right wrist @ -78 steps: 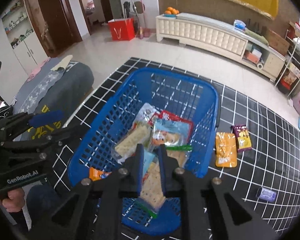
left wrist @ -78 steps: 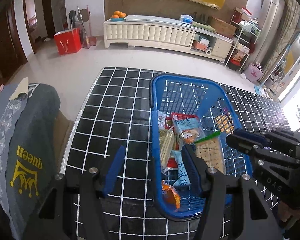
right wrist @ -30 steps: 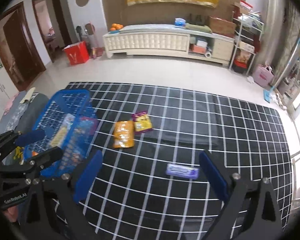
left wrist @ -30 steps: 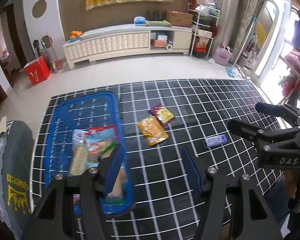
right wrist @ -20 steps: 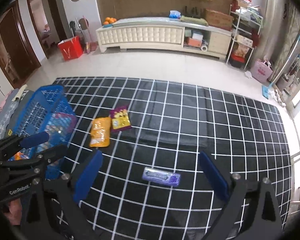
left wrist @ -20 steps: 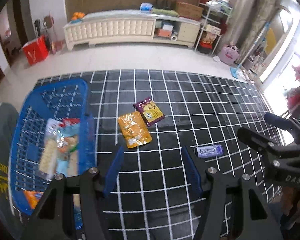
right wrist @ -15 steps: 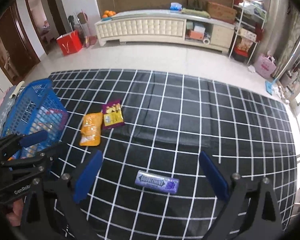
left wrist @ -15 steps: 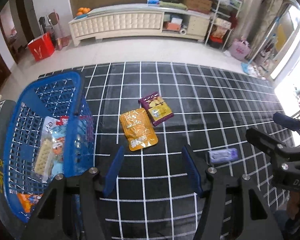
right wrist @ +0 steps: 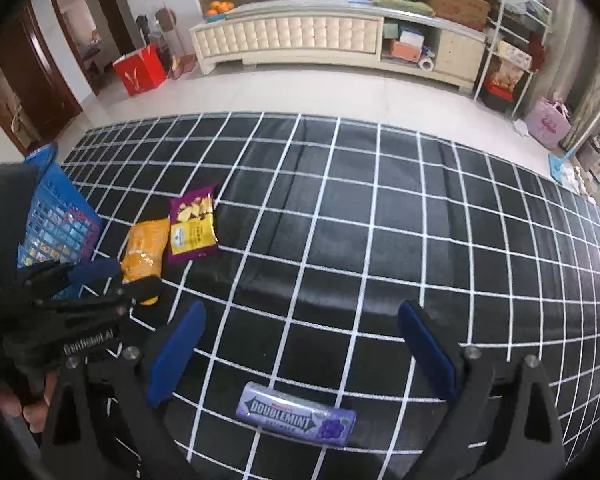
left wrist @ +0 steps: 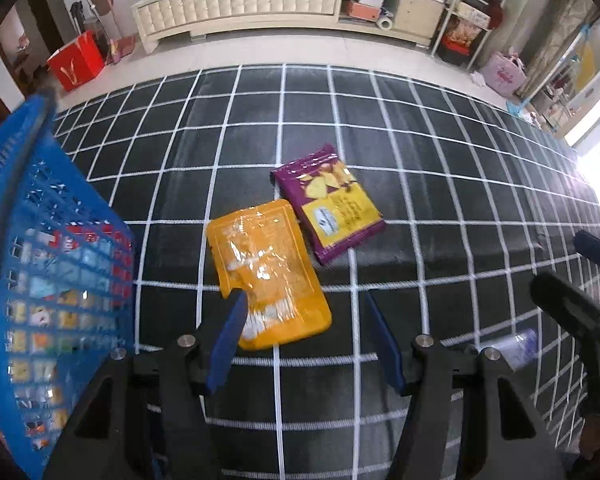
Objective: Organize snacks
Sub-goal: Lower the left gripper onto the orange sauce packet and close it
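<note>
My left gripper (left wrist: 304,340) is open, its fingers just above the near end of an orange snack pouch (left wrist: 266,272) on the black grid mat. A purple chip bag (left wrist: 330,202) lies beside the pouch, to its right. A blue basket (left wrist: 40,280) holding several snacks stands at the left. My right gripper (right wrist: 300,344) is open wide, low over a purple Doublemint gum pack (right wrist: 296,414) lying between its fingers. In the right wrist view the pouch (right wrist: 146,252), the chip bag (right wrist: 192,226) and the basket (right wrist: 56,228) sit at the left, behind the left gripper (right wrist: 100,276).
The black mat with white grid lines (right wrist: 380,220) covers the work surface. Beyond it are a pale floor, a cream TV cabinet (right wrist: 300,36), a red bag (right wrist: 140,68) and shelves at the right (right wrist: 512,60).
Both grippers left the basket and swung right. The right one let go of a cracker pack and opened wide. Both have since come down close over the pouch and the gum pack.
</note>
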Demonstrator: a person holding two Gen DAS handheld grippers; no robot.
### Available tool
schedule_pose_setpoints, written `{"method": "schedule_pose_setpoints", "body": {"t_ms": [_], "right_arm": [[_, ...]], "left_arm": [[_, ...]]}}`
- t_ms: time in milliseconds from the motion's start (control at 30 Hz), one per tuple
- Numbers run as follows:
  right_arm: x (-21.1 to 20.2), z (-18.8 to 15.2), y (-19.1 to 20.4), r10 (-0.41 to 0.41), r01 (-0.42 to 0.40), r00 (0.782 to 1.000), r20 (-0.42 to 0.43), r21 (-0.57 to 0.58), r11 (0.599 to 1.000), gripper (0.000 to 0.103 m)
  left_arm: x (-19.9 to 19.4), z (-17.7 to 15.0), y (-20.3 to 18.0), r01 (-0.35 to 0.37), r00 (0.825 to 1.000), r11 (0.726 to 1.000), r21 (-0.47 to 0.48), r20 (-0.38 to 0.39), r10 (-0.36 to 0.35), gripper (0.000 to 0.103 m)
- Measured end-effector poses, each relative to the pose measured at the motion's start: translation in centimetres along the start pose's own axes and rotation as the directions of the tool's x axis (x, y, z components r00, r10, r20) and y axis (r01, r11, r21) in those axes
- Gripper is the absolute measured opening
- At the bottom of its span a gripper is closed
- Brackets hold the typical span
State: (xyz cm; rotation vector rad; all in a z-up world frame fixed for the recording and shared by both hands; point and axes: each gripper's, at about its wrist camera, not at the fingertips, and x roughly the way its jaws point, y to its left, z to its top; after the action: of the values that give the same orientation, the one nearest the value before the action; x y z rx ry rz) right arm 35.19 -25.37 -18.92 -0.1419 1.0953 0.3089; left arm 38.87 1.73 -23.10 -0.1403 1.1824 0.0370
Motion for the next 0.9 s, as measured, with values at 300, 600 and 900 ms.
{"method": "schedule_pose_setpoints", "body": {"t_ms": [300,600,900], "right_arm": [[2.6,1.2,0.6,0.008,-0.008,1.000,-0.024,0.015,1.000,0.099],[3.0,1.2,1.1,0.019,-0.019,0.999,-0.027,0.014,1.000,0.099],[3.6,1.8,0.8,0.009,-0.007,0.999,-0.043,0.041,0.999,0.099]], "left_arm": [[1.8,0.9,1.7,0.024,1.000,0.999,-0.023,-0.016,-0.025,0.058],[3.3,1.8,2.1,-0.031,0.999,1.000,0.008,-0.018,0.031,0.070],[3.1,1.5,2.1,-0.058,0.998,0.998,-0.003,-0.006,0.058,0.062]]}}
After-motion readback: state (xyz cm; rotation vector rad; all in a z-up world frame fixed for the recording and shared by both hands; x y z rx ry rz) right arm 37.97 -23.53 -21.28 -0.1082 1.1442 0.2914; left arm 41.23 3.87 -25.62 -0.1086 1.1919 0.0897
